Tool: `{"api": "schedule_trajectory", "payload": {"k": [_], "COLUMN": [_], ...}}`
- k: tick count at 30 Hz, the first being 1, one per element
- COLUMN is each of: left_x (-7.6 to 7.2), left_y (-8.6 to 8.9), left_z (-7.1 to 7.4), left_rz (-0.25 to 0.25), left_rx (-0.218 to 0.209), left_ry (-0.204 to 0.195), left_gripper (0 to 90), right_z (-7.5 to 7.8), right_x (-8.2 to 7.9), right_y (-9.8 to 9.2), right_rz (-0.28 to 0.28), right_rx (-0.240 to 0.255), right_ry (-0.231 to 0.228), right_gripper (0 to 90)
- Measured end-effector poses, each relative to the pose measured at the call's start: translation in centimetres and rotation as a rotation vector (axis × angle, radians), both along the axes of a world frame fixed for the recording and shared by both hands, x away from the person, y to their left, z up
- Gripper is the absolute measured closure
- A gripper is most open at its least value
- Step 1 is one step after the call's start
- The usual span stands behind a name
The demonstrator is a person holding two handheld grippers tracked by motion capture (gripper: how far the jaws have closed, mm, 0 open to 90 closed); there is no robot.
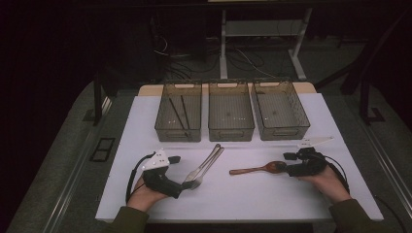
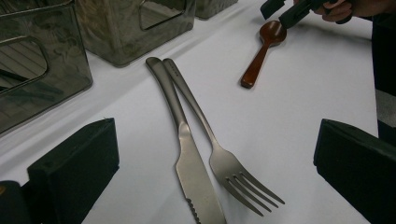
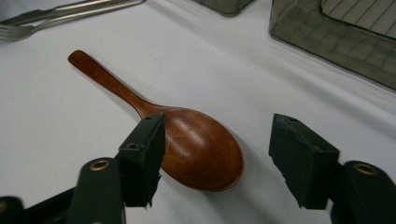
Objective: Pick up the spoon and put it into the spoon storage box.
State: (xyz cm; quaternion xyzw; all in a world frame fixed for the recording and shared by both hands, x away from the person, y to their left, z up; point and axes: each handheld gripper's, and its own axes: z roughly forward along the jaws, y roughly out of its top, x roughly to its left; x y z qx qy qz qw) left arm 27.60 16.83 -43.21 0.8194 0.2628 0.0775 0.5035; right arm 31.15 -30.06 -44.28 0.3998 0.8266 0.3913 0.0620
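brown wooden spoon point(image 3: 196, 149) flat on white table point(image 1: 243, 194), bowl between wide-apart jaws of right gripper point(image 3: 219, 154), not squeezed, left gripper point(image 2: 215, 168) wide too, around fork point(image 2: 233, 172) and knife point(image 2: 191, 172), small mark on fork handle too tiny to read

Reddish-brown wooden spoon point(image 3: 187, 140), silver fork point(image 2: 233, 172) and knife point(image 2: 191, 172), white table point(image 1: 252, 194)

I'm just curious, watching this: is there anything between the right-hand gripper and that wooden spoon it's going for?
Nothing visible is in the way. The right gripper already has its open jaws on either side of the wooden spoon bowl, with bare white table around it. The knife and fork lie apart, by the left gripper.
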Motion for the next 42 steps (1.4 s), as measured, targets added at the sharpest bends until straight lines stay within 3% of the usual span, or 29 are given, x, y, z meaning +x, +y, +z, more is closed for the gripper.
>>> {"api": "schedule_trajectory", "payload": {"k": [17, 21, 29, 42], "left_x": [-0.05, -0.07, -0.05, -0.1], "left_y": [-0.01, -0.02, -0.01, -0.19], "left_z": [-0.01, 0.0, -0.02, -0.12], "left_rz": [0.0, -0.001, -0.003, -0.014], "left_rx": [-0.002, -0.004, 0.001, 0.006], "left_ry": [0.0, 0.0, 0.0, 0.005], "left_gripper": [0.0, 0.0, 0.0, 0.0], "right_z": [-0.6, -0.53, -0.41, -0.19], "right_x": [-0.11, -0.31, -0.59, -0.7], "right_y": [0.66, 0.74, 0.84, 0.58], "right_rz": [0.068, 0.106, 0.168, 0.198], "right_rx": [-0.08, -0.096, -0.103, -0.099], "right_ry": [-0.001, -0.012, -0.015, -0.003], "right_gripper": [47.9, 55.9, 65.9, 75.4]}}
